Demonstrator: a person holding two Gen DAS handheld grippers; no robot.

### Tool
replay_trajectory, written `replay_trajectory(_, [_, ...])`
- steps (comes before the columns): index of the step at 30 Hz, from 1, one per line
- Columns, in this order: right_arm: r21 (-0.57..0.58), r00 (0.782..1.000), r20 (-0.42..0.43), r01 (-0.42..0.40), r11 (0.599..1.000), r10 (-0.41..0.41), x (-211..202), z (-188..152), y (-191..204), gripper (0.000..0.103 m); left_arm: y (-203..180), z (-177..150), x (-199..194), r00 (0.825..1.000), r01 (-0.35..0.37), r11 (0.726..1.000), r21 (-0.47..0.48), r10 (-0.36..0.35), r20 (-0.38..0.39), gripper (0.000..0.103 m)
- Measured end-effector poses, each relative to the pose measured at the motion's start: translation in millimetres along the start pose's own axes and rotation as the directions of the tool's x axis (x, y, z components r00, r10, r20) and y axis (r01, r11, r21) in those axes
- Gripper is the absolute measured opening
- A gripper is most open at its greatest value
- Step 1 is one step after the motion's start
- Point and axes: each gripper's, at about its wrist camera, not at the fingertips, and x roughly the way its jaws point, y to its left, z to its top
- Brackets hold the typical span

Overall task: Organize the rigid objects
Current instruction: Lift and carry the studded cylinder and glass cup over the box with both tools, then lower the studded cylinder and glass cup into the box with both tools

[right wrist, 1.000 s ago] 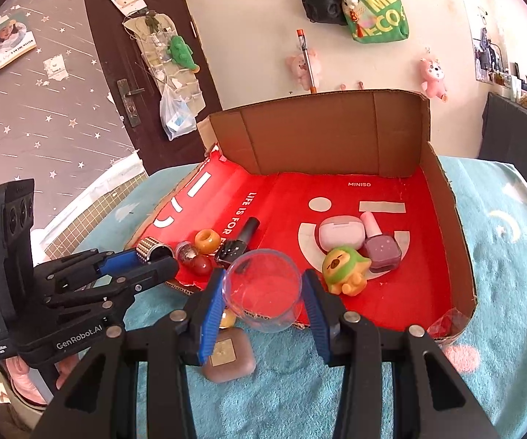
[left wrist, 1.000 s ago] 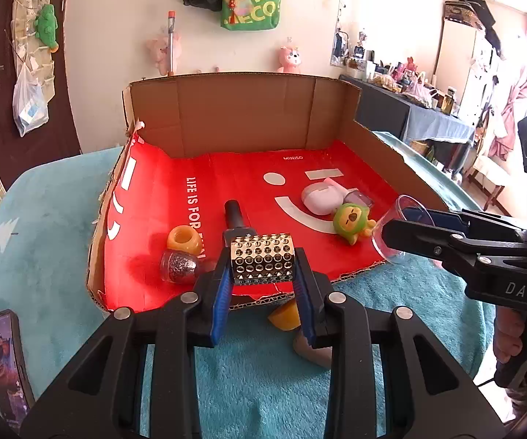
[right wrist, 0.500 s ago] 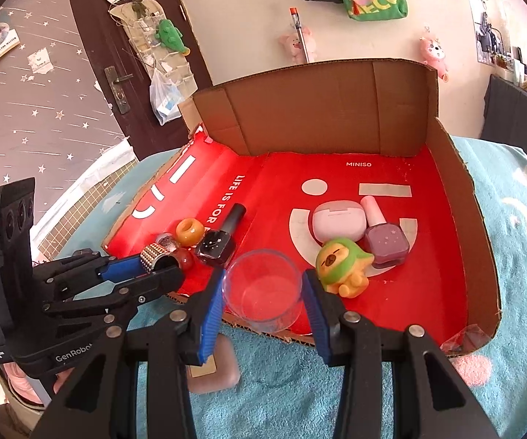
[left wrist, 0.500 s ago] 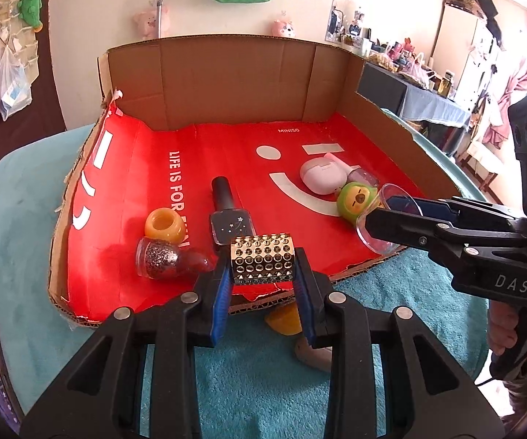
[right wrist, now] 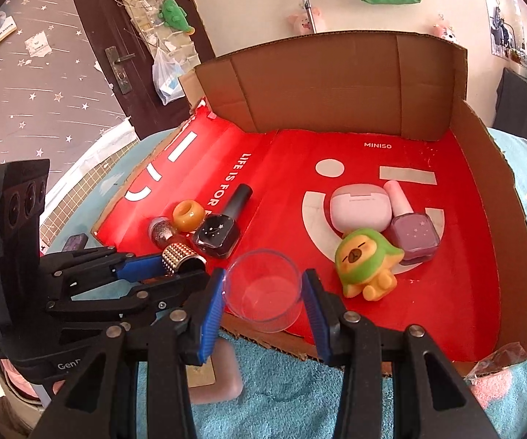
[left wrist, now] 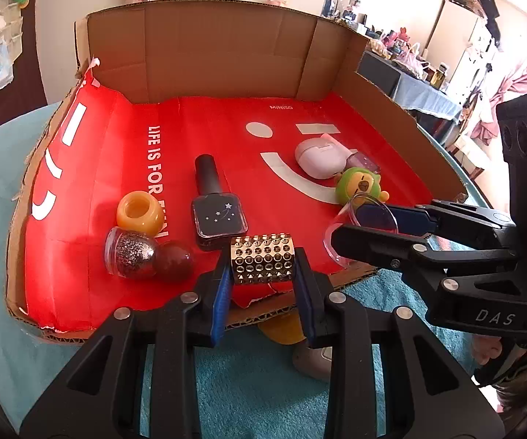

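Note:
My left gripper (left wrist: 262,274) is shut on a gold studded cylinder (left wrist: 262,259) held over the front edge of the red-lined cardboard tray (left wrist: 219,51). My right gripper (right wrist: 262,291) is shut on a clear plastic cup (right wrist: 261,291), also over the tray's front edge. In the tray lie a black nail polish bottle (left wrist: 214,205), an amber bead (left wrist: 139,213), a glitter ball (left wrist: 129,254) with a dark red ball (left wrist: 175,261) beside it, a pink earbud case (right wrist: 360,206), a purple nail polish bottle (right wrist: 411,228) and a green-hooded toy figure (right wrist: 364,265).
The tray (right wrist: 336,84) has tall cardboard walls at the back and right. It rests on a teal blanket (left wrist: 256,387). A pinkish compact (right wrist: 216,376) and a yellow object (left wrist: 285,329) lie on the blanket just before the tray's front edge.
Both grippers have moved forward and down toward the tray with their objects still held; the tray's contents look larger and closer.

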Motion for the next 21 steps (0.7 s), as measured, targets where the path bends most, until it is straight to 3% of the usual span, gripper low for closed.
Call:
replay_trajectory(9, [0.037,0.999,-0.043,0.004,0.999,-0.003,15.1,0.7,-9.4,0.045,12.0,4.5,13.4,1.000,-0.019,0.999,-0.037,0.018,-0.010,0.029])
replay_trajectory(13, [0.046,0.999,-0.046,0.020,0.999,-0.018,18.1,1.1,-14.1,0.045,13.7,5.4,17.3,0.998,-0.064,0.997,-0.034,0.063,-0.007,0.029])
replay_trajectory(21, [0.033,0.997,-0.030,0.072,0.997,-0.071,19.3,4.2,-15.5,0.045,15.8,8.4,22.0,0.996,-0.085,0.995,-0.042,0.085,0.000,0.029])
